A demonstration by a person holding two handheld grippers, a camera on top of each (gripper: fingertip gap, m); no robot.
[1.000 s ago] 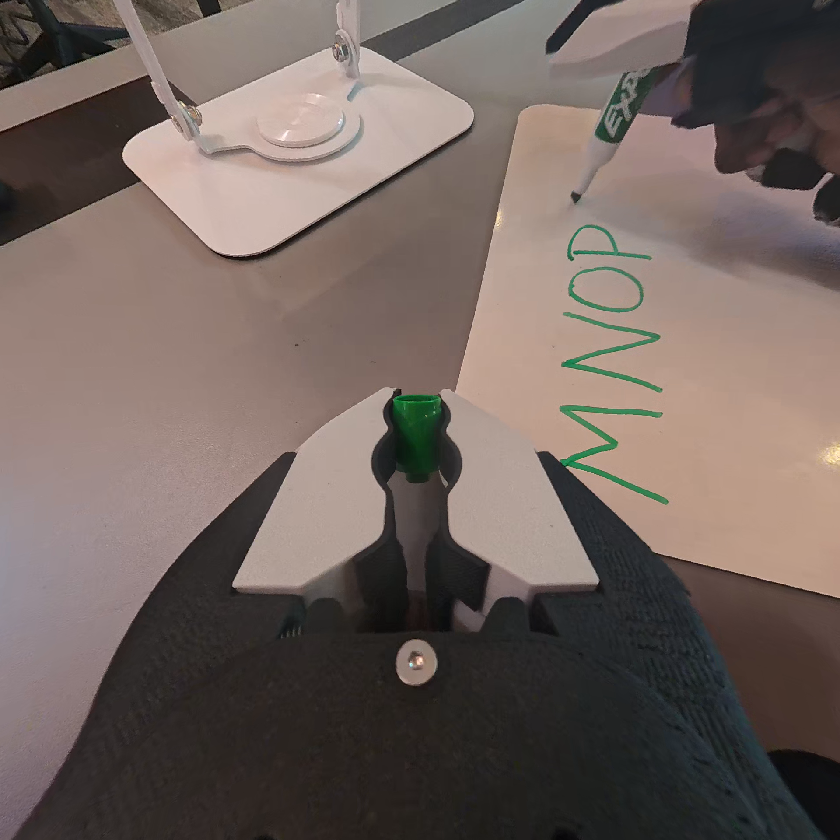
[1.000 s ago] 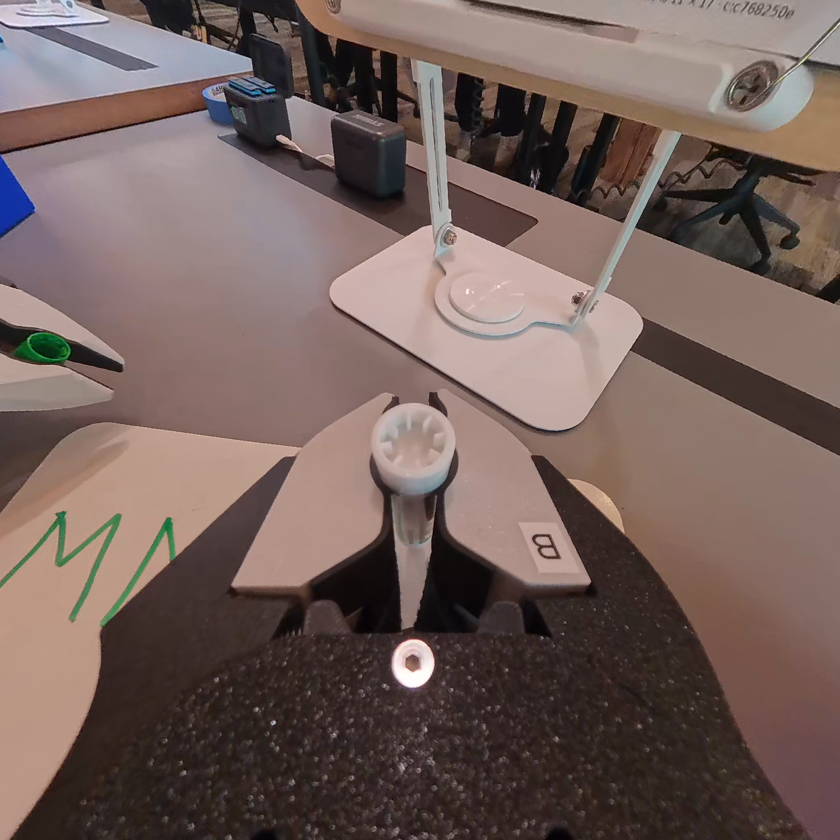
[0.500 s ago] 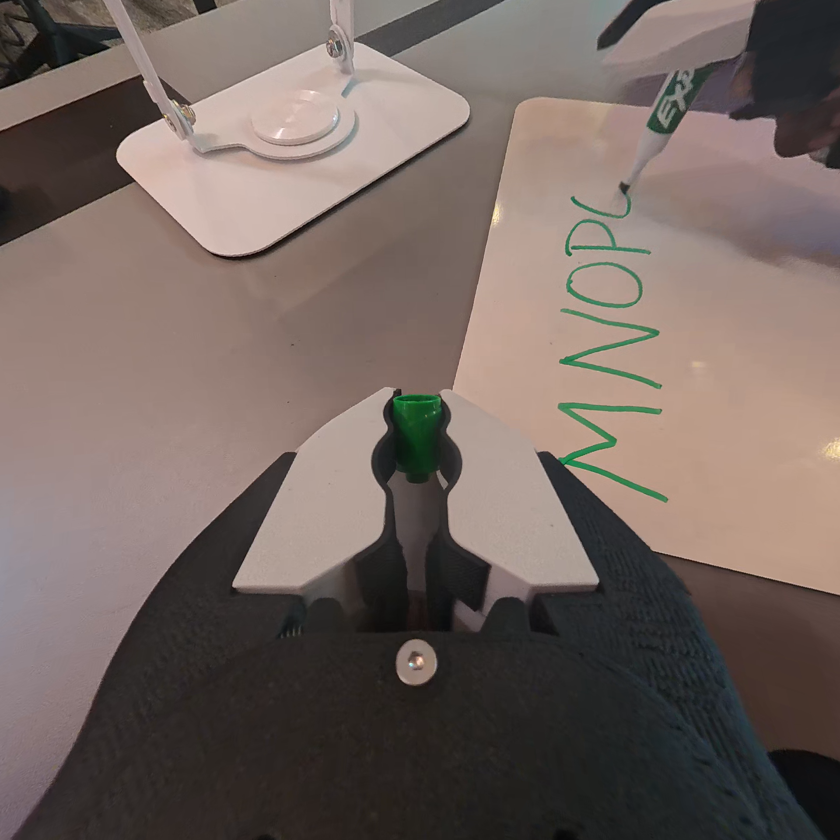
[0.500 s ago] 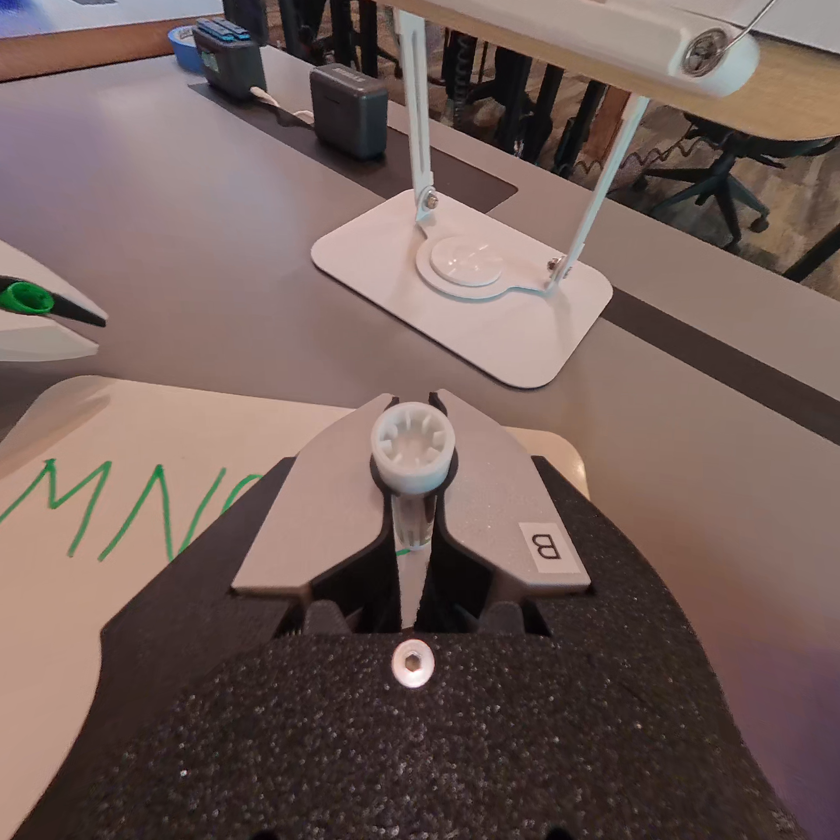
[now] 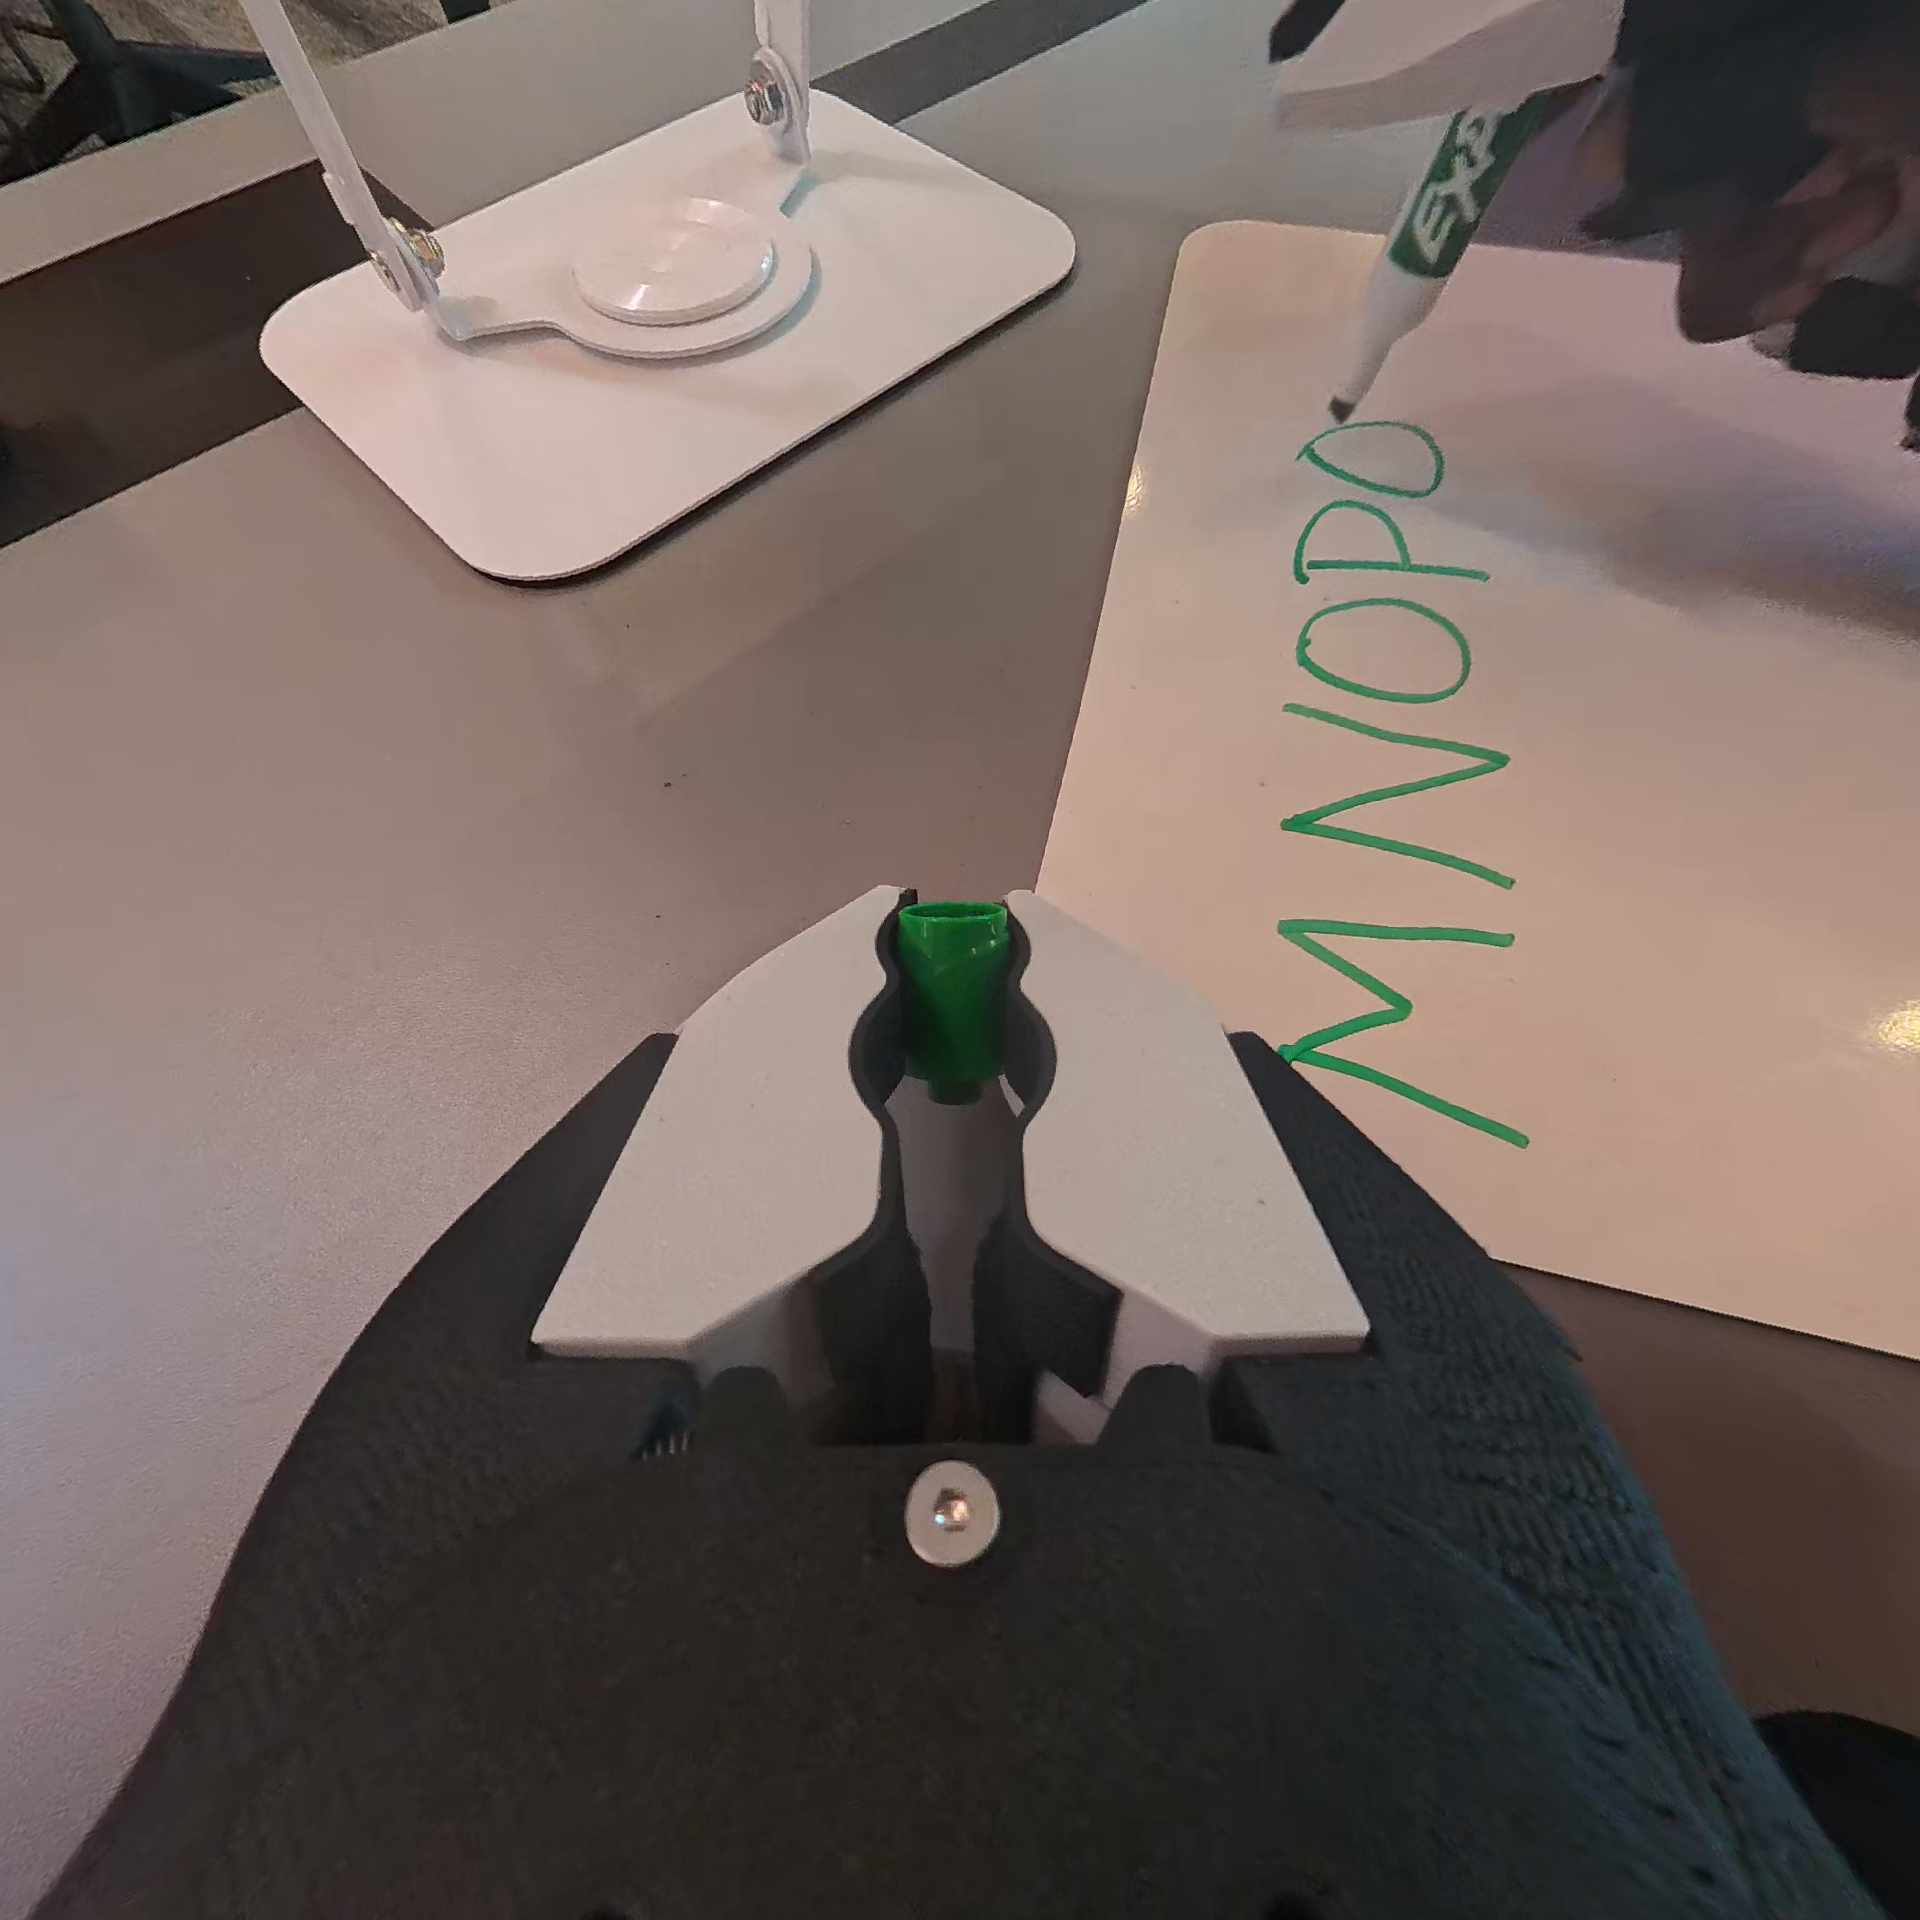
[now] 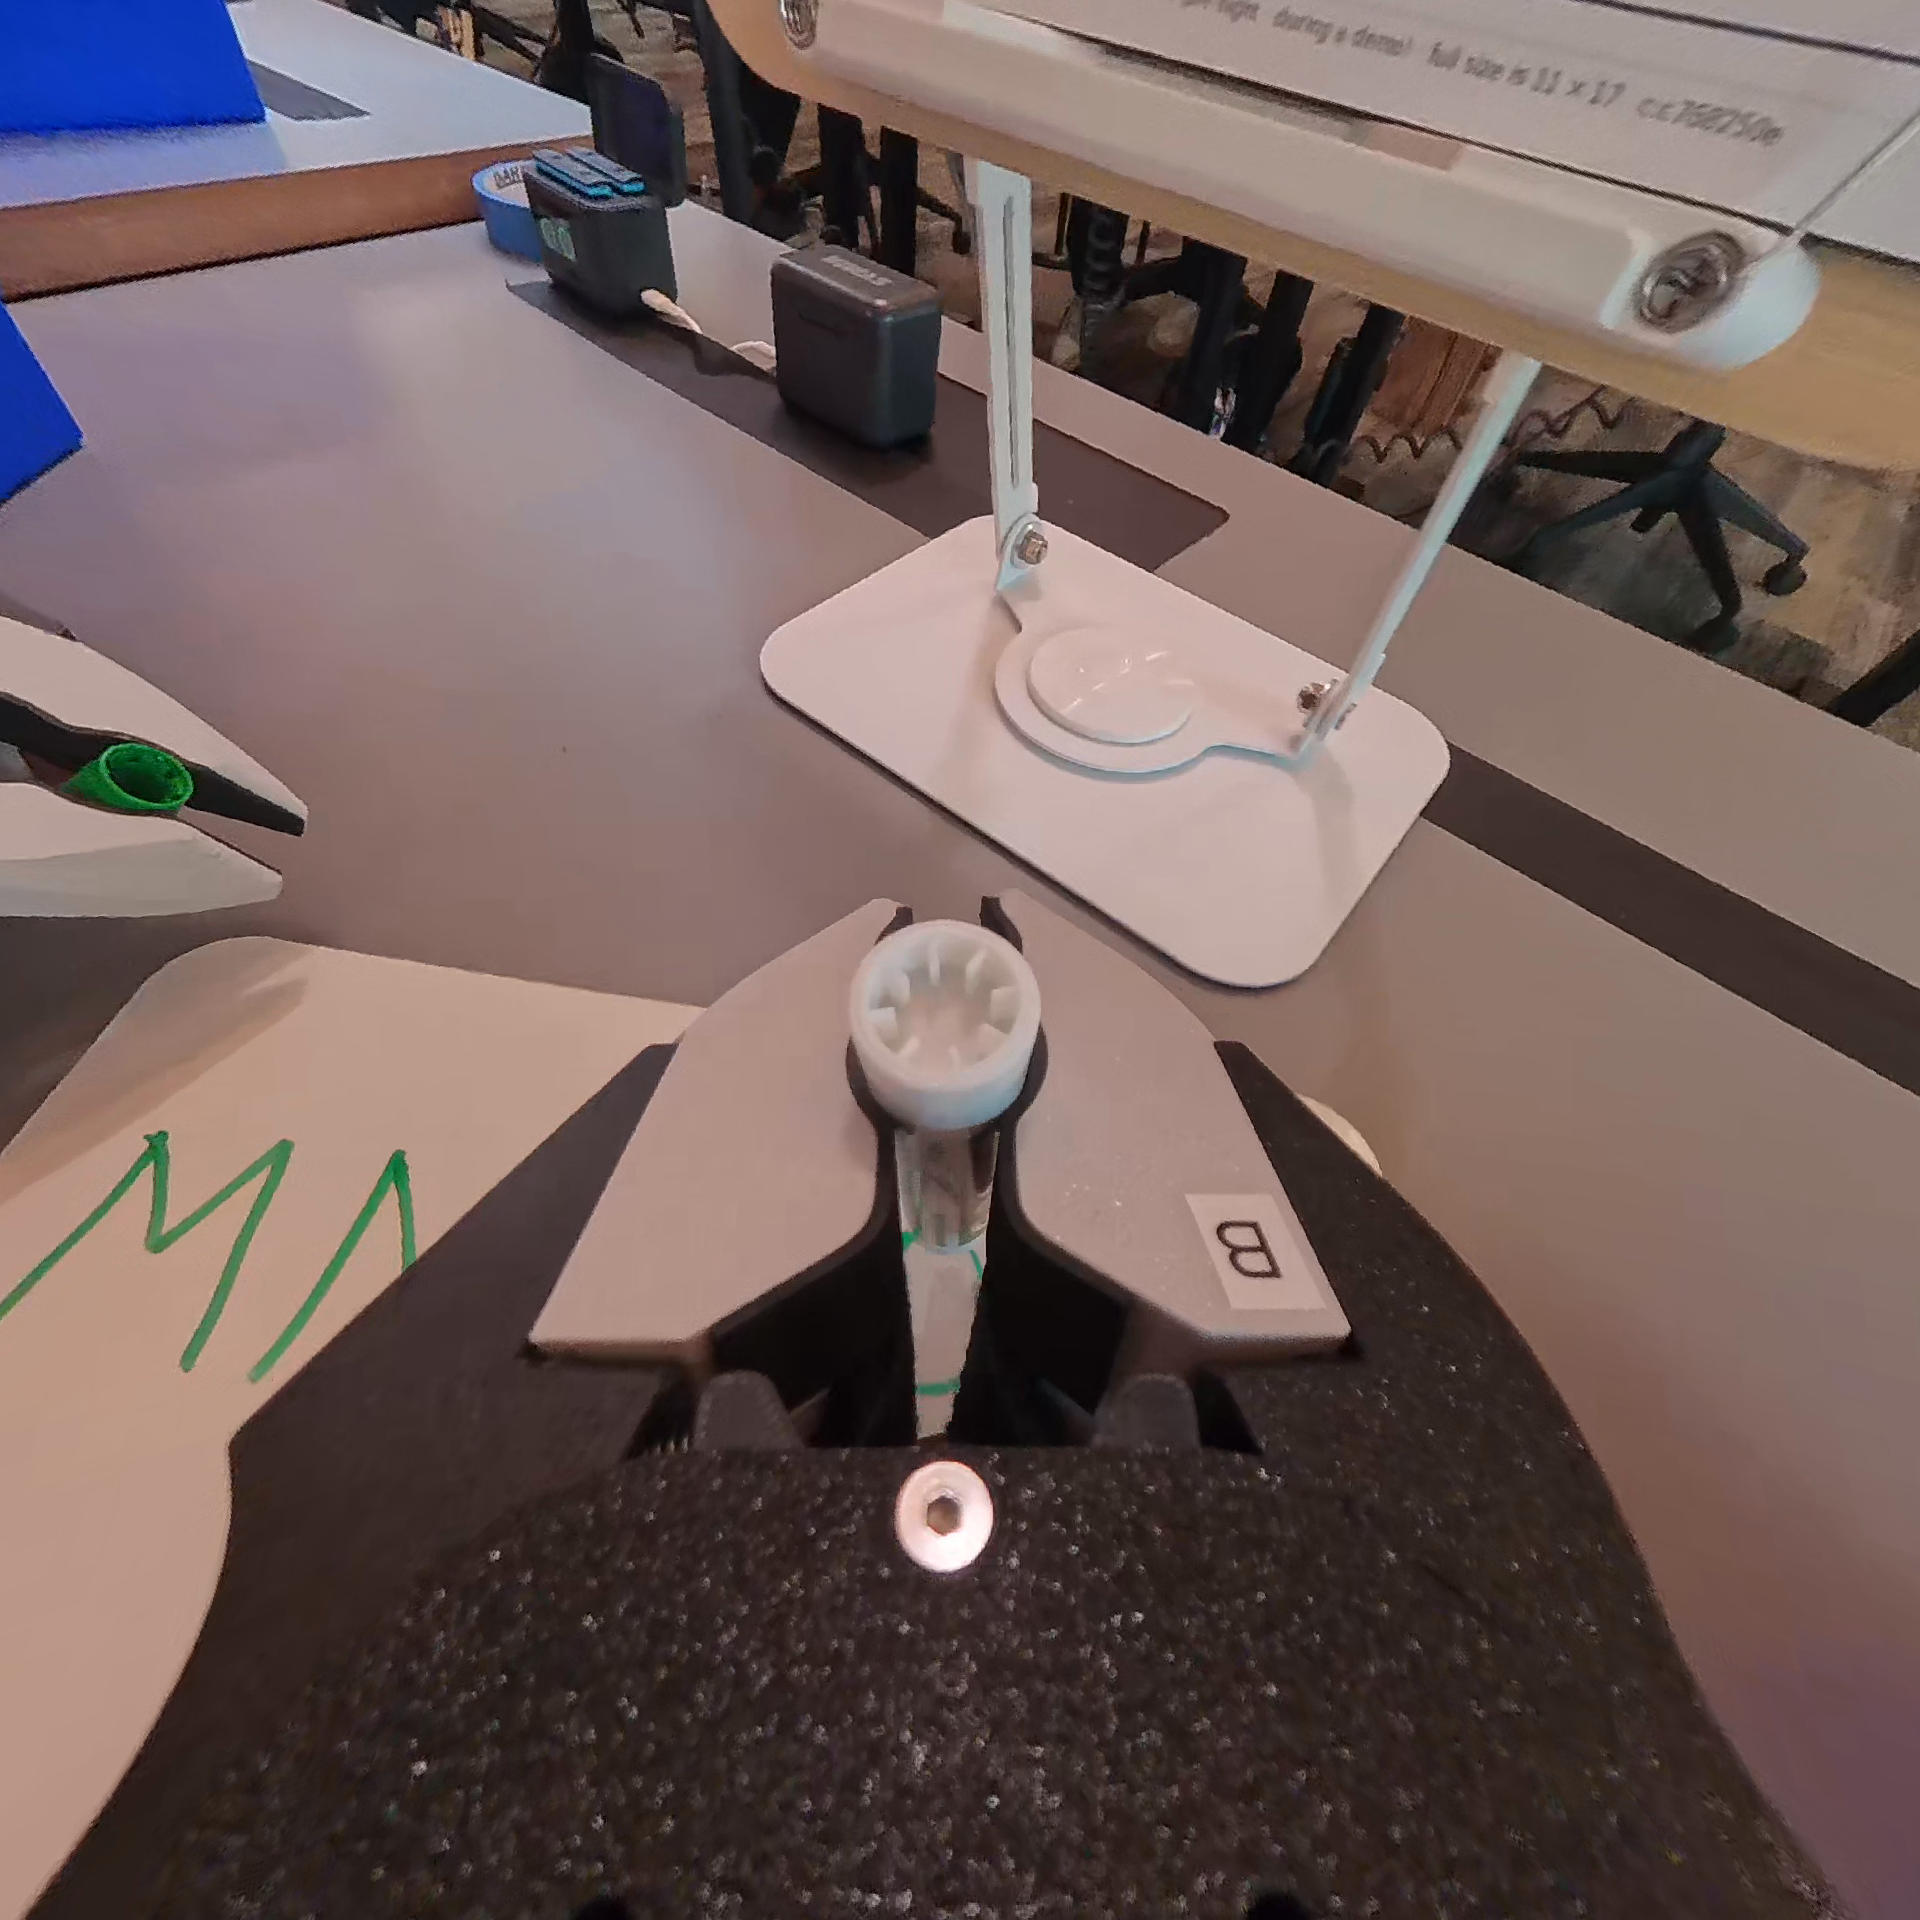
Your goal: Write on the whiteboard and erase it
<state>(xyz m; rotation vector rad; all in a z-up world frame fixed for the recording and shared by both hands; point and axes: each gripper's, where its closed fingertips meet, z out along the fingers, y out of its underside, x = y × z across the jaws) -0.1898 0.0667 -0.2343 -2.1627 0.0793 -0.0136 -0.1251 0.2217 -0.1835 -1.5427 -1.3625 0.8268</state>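
White whiteboard (image 5: 1662, 935) lies flat, green marker (image 5: 1429, 234) tip touching it.

Soft indoor light, wide-angle edge distortion

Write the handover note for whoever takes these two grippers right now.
Left gripper: shut on the green marker cap, held over the table beside the whiteboard.
Right gripper: shut on the green marker, tip at the board's far end by the newest stroke; whether it touches is unclear.
Done: a row of green letters runs along the board.
Left: finish writing, cap the marker, erase. No eraser is in view.
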